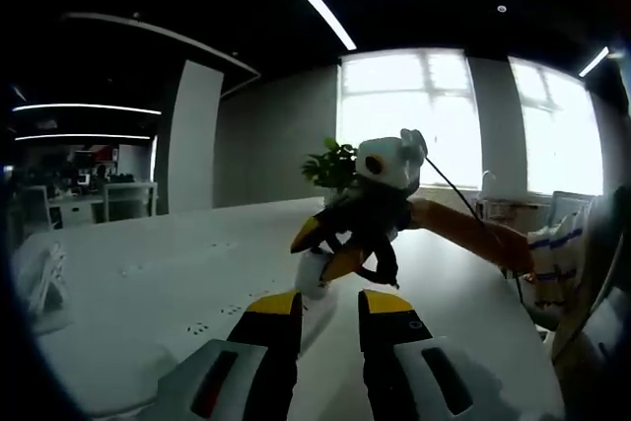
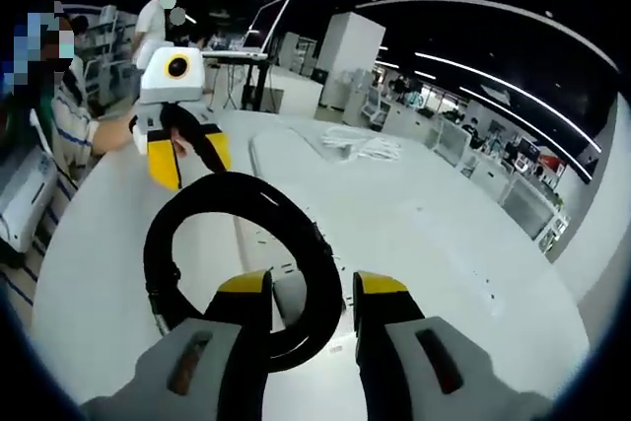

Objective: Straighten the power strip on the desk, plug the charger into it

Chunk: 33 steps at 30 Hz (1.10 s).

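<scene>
In the left gripper view, the left gripper hovers with jaws apart and empty over the white desk, facing the right gripper, whose tips touch a small white object, hard to identify. In the right gripper view, the right gripper stands with jaws parted astride a coiled black cable and a white block lying on the desk, gripping nothing clearly; the left gripper hangs beyond.

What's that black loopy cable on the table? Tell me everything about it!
The black cable is thick, rubbery-looking and curled into one round loop. It lies flat on the white table, right in front of the right hand-held gripper, passing between its jaws. Its lower part is hidden behind them. Whether they touch it is unclear.
</scene>
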{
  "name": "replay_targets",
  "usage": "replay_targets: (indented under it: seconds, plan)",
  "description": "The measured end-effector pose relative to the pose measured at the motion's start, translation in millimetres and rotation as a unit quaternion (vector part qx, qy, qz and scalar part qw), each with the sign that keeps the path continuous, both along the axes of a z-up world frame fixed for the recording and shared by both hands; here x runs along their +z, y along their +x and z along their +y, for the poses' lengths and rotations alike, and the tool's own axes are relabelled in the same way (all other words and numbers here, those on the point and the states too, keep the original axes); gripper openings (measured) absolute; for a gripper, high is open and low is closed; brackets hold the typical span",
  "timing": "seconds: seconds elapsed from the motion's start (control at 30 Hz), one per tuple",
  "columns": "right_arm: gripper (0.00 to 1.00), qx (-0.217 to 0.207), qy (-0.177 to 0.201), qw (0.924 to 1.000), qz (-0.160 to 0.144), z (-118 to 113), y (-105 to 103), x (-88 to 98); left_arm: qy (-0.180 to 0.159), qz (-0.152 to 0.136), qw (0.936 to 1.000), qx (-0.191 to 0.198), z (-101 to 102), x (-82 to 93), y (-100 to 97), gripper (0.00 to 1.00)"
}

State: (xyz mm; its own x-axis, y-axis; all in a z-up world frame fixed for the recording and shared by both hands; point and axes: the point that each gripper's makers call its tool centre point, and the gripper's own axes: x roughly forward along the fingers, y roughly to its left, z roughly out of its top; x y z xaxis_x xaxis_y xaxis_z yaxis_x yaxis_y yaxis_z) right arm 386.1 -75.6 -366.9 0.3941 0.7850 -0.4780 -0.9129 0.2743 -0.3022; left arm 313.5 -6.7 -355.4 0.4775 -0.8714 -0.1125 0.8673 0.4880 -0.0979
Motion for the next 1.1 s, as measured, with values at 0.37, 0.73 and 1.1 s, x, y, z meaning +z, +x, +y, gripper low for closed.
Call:
replay_targets:
  seconds: [0.37, 0.73, 1.1]
  plan:
    - [0.3, 0.002, 0.067, 0.9976, -0.015, 4.5, -8.4, 11.3, 0.002, 0.001, 1.0, 0.003, 1.3, -1.1, 1.6, 0.23]
    - [0.3, -0.009, 0.11, 0.9937, -0.021, -2.0, -9.8, 18.2, 0.002, 0.001, 1.0, 0.005, 2.4, -1.0, 2.8, 0.23]
    - [0.3, -0.023, 0.149, 0.9885, -0.014, -11.6, -9.0, 16.2, 0.007, 0.003, 0.9999, 0.011, 4.7, -3.2, 6.7, 0.23]
